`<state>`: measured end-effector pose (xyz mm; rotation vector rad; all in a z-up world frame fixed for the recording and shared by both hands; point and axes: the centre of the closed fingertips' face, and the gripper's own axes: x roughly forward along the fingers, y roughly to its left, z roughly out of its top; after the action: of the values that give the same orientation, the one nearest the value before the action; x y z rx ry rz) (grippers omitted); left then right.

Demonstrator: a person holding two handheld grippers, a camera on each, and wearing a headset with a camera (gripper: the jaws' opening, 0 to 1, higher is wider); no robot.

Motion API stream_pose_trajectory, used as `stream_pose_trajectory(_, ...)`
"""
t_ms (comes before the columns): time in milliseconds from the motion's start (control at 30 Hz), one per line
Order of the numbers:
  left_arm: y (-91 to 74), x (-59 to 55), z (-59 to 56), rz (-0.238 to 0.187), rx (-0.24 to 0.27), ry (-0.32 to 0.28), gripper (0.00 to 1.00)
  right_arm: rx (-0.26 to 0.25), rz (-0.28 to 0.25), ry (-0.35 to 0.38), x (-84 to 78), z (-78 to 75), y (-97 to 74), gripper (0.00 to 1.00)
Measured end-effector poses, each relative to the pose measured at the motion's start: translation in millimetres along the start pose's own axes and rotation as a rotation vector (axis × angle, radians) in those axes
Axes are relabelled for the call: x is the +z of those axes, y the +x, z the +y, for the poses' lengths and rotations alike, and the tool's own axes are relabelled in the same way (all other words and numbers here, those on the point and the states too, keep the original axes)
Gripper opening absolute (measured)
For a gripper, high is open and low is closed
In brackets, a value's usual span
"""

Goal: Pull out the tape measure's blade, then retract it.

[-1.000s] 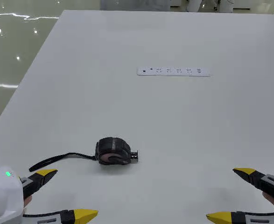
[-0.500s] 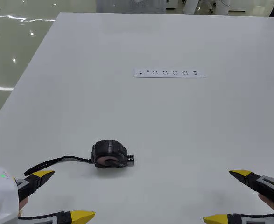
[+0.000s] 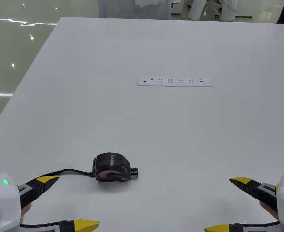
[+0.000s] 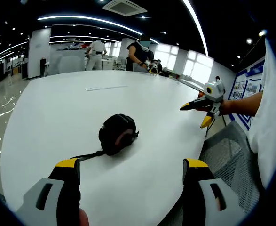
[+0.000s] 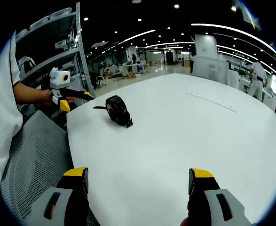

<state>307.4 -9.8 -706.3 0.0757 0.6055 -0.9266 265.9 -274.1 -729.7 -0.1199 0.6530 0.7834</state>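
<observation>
A black tape measure (image 3: 112,168) lies on the white table (image 3: 180,125), its blade tip pointing right and its black wrist strap (image 3: 59,172) trailing left. It also shows in the left gripper view as the tape measure (image 4: 118,133) and in the right gripper view as the tape measure (image 5: 117,109). My left gripper (image 3: 67,202) hovers open at the table's near left, just short of the strap, with nothing between its yellow tips. My right gripper (image 3: 229,205) is open at the near right, well apart from the tape. The left gripper (image 4: 132,170) and right gripper (image 5: 138,179) hold nothing.
A white power strip (image 3: 174,81) lies flat at the middle of the table, far beyond the tape. The table's left edge (image 3: 21,82) borders a shiny floor. Grey mesh chair seats (image 5: 34,150) sit by the near edge. People stand at the far end (image 4: 140,52).
The head camera has tilted, so the table sits lower and the tape a little left. Both grippers stay open at the near edge; the tape has not visibly moved on the table.
</observation>
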Motion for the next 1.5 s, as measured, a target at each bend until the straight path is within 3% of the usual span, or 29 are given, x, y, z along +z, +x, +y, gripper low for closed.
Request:
stream_pose_trajectory(333,19.8,12.8,9.3,0.021,-0.052,0.059,0.87,0.041,-0.001,-0.033,14.4,-5.2,20.9,0.88)
stream_pose_trajectory(700,38.2,19.1,25.0,0.07,-0.097,0.137,0.87,0.088,0.007,-0.069,27.1,-11.1,47.4,0.88)
stream_pose_trajectory(1500,83.3,13.5,39.9,0.187,-0.191,0.264,0.83,0.193,0.043,-0.152,45.4,-10.9,99.1,0.87)
